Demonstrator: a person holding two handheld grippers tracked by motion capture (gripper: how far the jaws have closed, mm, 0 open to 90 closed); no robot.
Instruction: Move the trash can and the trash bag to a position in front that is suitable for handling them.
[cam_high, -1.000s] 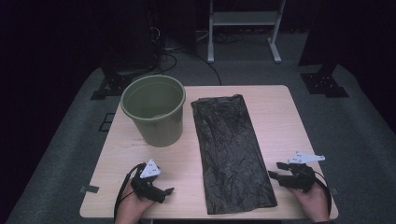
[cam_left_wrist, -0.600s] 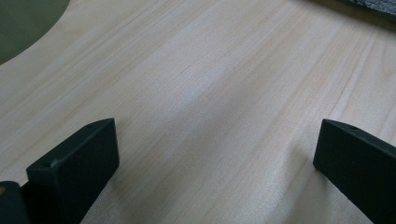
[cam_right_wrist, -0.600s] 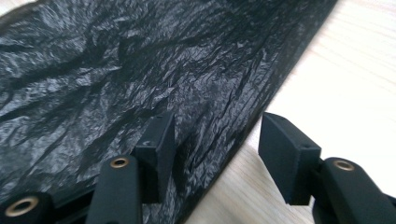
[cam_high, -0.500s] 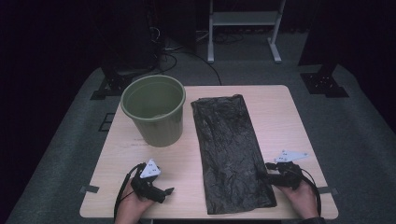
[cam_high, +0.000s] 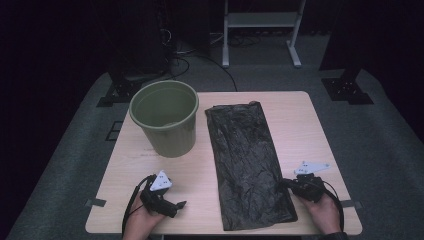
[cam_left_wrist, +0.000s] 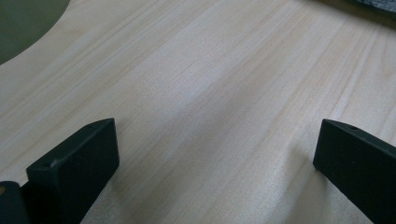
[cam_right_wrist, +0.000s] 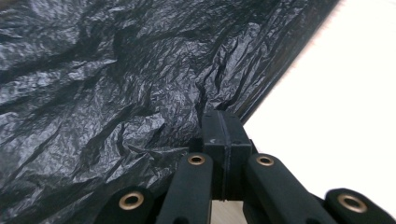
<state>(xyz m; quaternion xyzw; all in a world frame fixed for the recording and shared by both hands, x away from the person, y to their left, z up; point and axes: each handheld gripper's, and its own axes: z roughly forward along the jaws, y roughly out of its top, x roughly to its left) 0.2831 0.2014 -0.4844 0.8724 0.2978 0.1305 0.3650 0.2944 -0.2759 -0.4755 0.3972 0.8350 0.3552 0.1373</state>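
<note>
A crumpled black plastic bag (cam_high: 245, 160) lies flat and lengthwise down the middle of the wooden table (cam_high: 310, 130). My right gripper (cam_high: 286, 184) is at the bag's right edge near the front. Its jaws have just been closing, and in the right gripper view they (cam_right_wrist: 223, 126) are pressed together on the bag's (cam_right_wrist: 116, 93) edge, with wrinkles running toward the tips. My left gripper (cam_high: 177, 205) rests at the front left on bare wood. Its jaws (cam_left_wrist: 215, 158) stand wide open with nothing between them. An olive-green bucket (cam_high: 164, 117) stands upright at the back left.
The bucket's wall (cam_left_wrist: 23, 23) shows at the top left corner of the left gripper view. Bare wood lies between the bucket and the left gripper, and to the right of the bag. Dark floor, cables and a white stand frame (cam_high: 260, 20) surround the table.
The right hand has slid a little left to the bag's right edge and its jaws have closed there. The left hand has stayed put.
</note>
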